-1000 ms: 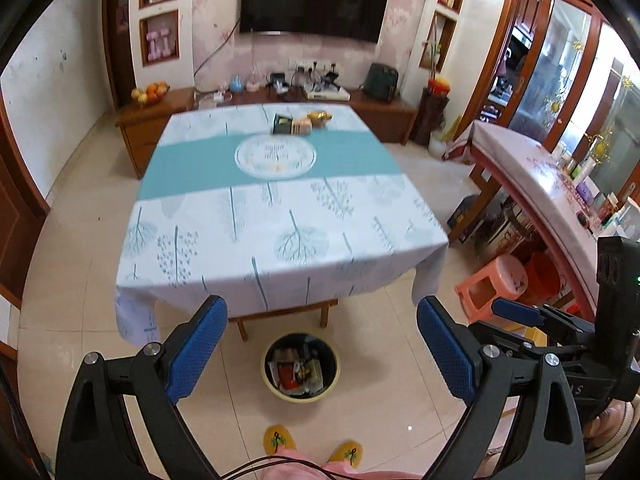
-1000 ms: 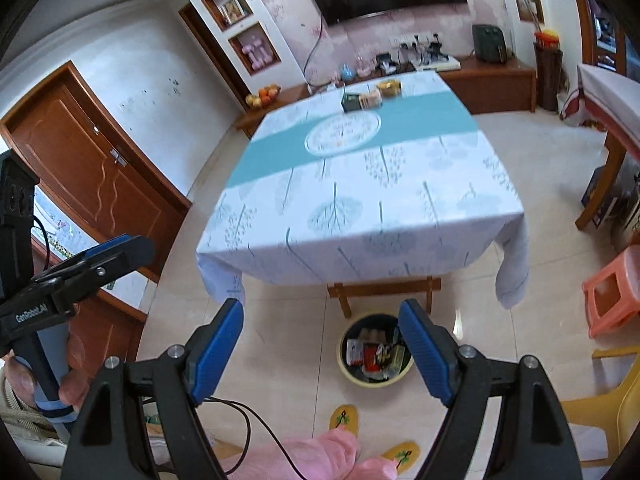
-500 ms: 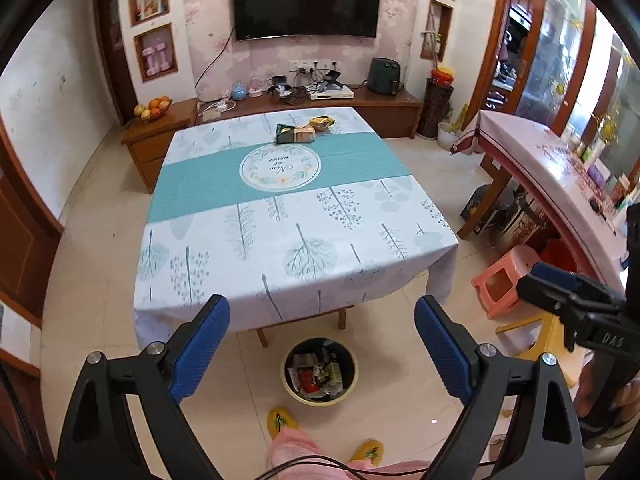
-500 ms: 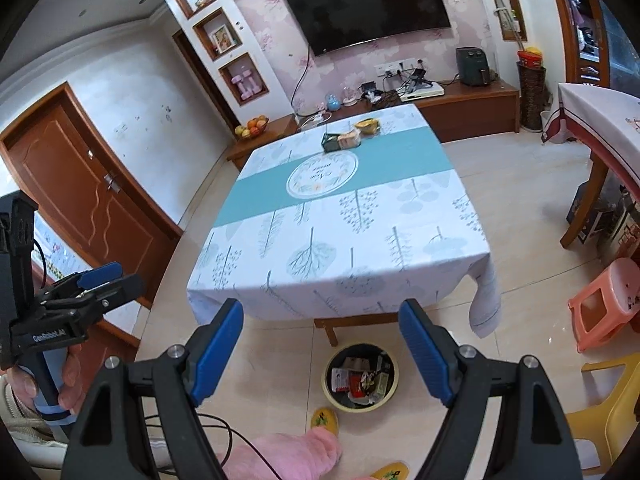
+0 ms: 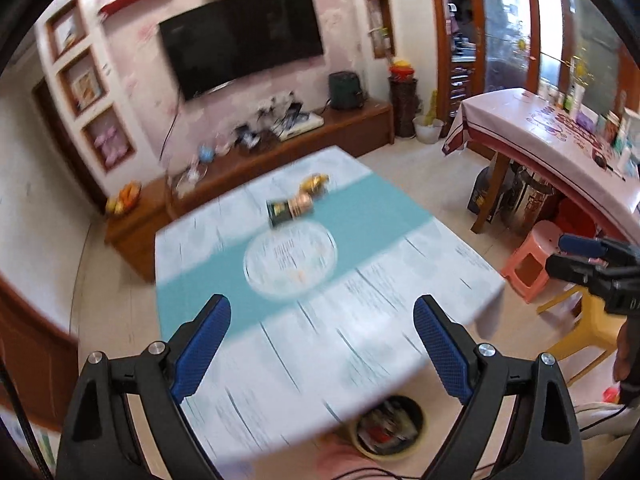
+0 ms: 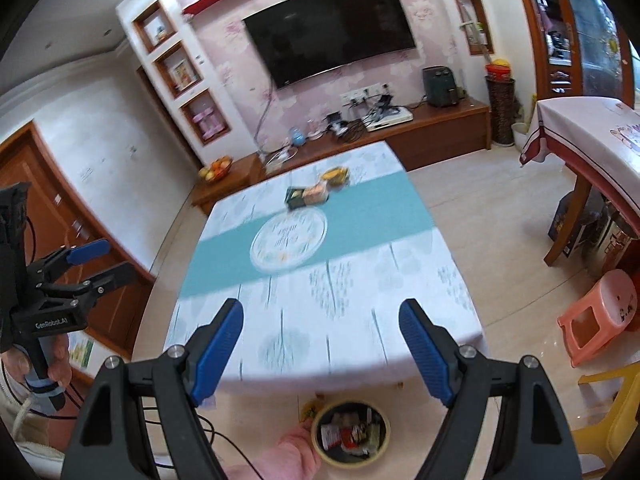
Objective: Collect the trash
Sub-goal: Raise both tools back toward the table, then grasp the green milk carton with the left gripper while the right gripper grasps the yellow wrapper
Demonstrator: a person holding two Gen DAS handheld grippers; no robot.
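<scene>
Blue-padded fingers of both grippers are being held wide apart, with nothing between them: the left gripper (image 5: 322, 344) and the right gripper (image 6: 322, 346) are each being carried above the near edge of a table (image 6: 400, 292) draped in a white cloth with a teal band and a round printed medallion. Three pieces of trash are being left lying in a loose row at the far side of the table, just beyond the medallion: a dark green packet (image 6: 295, 197), a pinkish-tan wrapper (image 6: 316, 193) touching it, and a yellow wrapper (image 6: 337, 175) slightly farther back. On the floor under the near edge, a yellow-rimmed bin (image 6: 350, 434) is being seen already holding crumpled wrappers; in the left wrist view it is partly hidden by the tablecloth's edge (image 5: 390, 424). A pink sleeve or trouser leg (image 6: 292, 458) is being shown just beside the bin. Much of the left wrist view is being smeared by motion blur. A wall-mounted television (image 6: 332, 48) and a low wooden cabinet (image 6: 440, 128) are being seen behind the table, and a pink plastic stool (image 6: 596, 316) is standing well off to the right.
</scene>
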